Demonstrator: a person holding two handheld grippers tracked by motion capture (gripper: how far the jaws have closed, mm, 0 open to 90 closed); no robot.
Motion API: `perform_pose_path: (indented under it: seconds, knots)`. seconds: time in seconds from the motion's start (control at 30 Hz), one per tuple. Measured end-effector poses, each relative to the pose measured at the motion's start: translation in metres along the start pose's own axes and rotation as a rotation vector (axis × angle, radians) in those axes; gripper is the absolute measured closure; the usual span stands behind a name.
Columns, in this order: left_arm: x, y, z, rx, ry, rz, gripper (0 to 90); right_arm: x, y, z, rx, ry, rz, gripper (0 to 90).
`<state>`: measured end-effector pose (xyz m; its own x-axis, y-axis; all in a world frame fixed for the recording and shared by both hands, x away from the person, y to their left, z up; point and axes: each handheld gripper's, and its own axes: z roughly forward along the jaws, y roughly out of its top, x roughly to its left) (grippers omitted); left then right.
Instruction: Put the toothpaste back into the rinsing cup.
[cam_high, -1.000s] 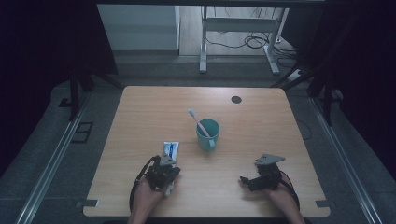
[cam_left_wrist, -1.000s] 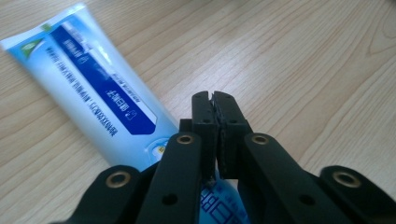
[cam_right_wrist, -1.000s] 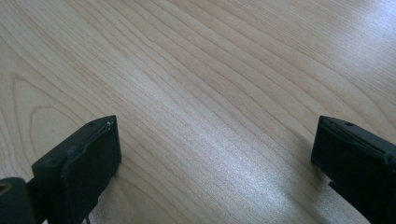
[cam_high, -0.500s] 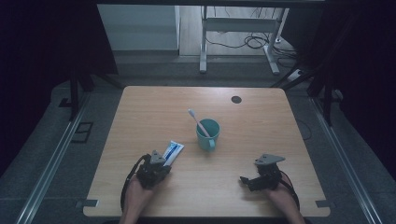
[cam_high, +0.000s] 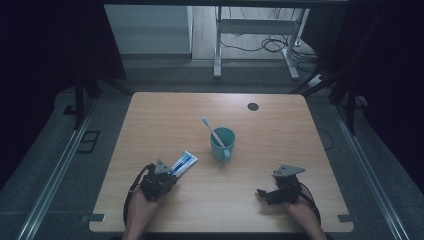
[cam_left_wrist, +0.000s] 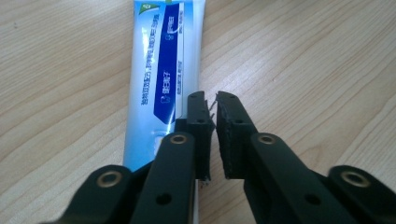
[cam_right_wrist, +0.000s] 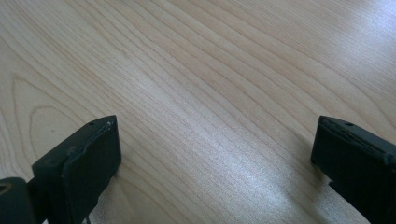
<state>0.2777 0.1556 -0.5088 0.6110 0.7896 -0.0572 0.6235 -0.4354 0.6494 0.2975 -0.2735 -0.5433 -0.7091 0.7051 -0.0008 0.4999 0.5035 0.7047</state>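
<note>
Mid-table, teal cup holds a slanting toothbrush.

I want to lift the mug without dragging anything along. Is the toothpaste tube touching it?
Apart. The high view shows a strip of bare wood between the toothpaste tube and the mug.

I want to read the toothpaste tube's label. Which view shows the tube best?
The left gripper view: the toothpaste tube lies close up on the wood, its blue print large. The high view shows it small, beside the left gripper. The right gripper view faces bare table.
</note>
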Motion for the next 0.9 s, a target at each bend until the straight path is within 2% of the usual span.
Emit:
perform_pose_path:
  seconds: [0.17, 0.27, 0.47, 0.63, 0.87, 0.9]
  knots:
    - [0.002, 0.004, -0.004, -0.011, 0.014, 0.001, 73.6, 0.0, 0.0, 0.0, 0.0, 0.0, 0.001, 1.3]
    - [0.003, 0.006, -0.005, -0.004, 0.035, 0.009, 67.8, 0.0, 0.0, 0.0, 0.0, 0.0, 0.0, 1.3]
    - [0.007, 0.009, -0.005, 0.01, 0.045, 0.007, 58.4, 0.0, 0.0, 0.0, 0.0, 0.0, 0.0, 1.3]
    - [0.011, 0.011, -0.004, 0.04, 0.03, 0.006, 51.4, 0.0, 0.0, 0.0, 0.0, 0.0, 0.0, 1.3]
    - [0.018, 0.015, 0.003, 0.123, 0.016, 0.001, 41.7, 0.0, 0.0, 0.0, 0.0, -0.001, 0.0, 1.3]
    - [0.02, 0.016, 0.004, 0.138, 0.012, 0.012, 40.8, 0.0, 0.0, 0.0, 0.0, -0.001, 0.0, 1.3]
